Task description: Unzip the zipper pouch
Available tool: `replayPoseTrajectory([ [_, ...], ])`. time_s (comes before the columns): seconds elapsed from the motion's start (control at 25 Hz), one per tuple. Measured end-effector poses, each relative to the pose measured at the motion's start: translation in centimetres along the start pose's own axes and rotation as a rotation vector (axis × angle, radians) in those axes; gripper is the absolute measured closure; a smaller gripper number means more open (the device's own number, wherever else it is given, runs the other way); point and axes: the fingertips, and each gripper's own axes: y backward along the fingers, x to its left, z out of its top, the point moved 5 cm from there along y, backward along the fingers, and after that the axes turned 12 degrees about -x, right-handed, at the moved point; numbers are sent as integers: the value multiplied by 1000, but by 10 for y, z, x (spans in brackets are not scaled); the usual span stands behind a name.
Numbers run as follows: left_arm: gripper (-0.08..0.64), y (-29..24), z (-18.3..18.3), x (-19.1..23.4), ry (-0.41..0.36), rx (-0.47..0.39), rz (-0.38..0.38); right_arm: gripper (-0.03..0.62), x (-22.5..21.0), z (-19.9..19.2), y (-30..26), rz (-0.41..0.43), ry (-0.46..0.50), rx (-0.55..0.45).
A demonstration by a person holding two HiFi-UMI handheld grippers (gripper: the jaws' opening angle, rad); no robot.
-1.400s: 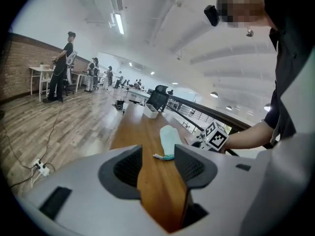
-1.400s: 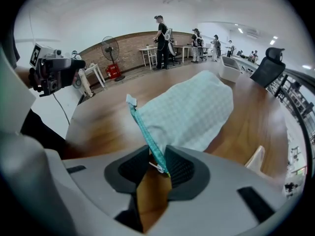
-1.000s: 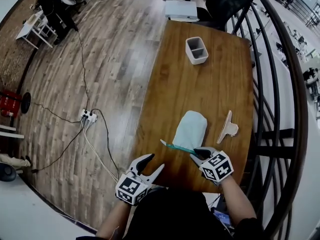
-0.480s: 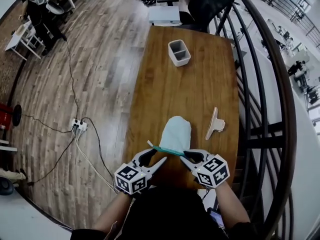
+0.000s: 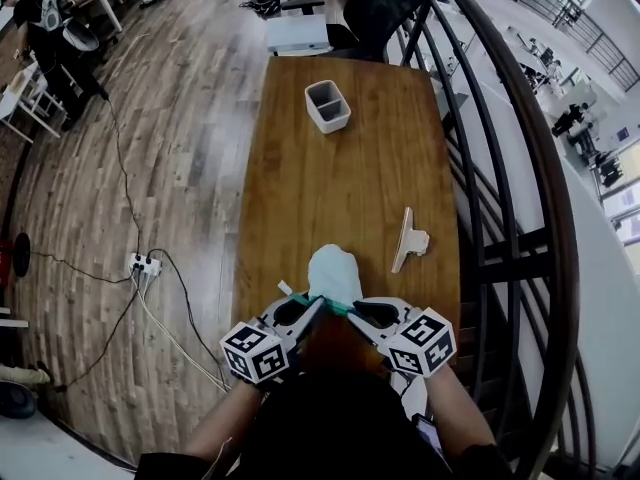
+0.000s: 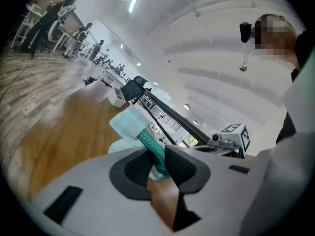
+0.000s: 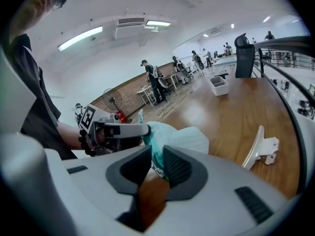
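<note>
A pale mint zipper pouch (image 5: 333,271) with a teal zipper band (image 6: 149,142) hangs lifted over the near end of the wooden table (image 5: 300,188). My left gripper (image 5: 312,309) has just been closing, and its pads now pinch the left end of the zipper band (image 6: 156,157). My right gripper (image 5: 353,311) is shut on the pouch's near edge (image 7: 157,163), a little right of the left one. The pouch body (image 7: 187,137) droops away from both grippers toward the table. In the right gripper view, the left gripper (image 7: 140,131) shows close by at the pouch's far side.
A white clip (image 5: 408,239) lies on the table right of the pouch. A grey two-part container (image 5: 327,105) stands at the far end, with a black chair (image 5: 372,6) behind it. A curved black railing (image 5: 505,228) runs along the right. A power strip (image 5: 143,264) and cables lie on the floor at the left.
The left gripper came in from the lower left and closed on the zipper end. The right gripper lifted the pouch's near edge, and the two grippers now sit close together.
</note>
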Motion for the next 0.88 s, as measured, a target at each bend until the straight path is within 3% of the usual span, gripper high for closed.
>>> replayPoseTrajectory([
  [0.16, 483, -6, 10, 2, 96, -14, 32, 447, -4, 11, 12, -26, 47, -85],
  [0.32, 482, -10, 20, 11, 106, -20, 61, 387, -13, 11, 28, -48, 99, -140],
  [0.52, 482, -12, 23, 17, 150, -14, 77, 383, -26, -8, 25, -96, 209, -130],
  [0.76, 483, -16, 36, 14, 210, -23, 58, 384, -33, -23, -6, -125, 479, -87],
  [0.88, 486, -20, 46, 11, 226, -43, 49, 387, -33, -18, -14, -104, 510, -121],
])
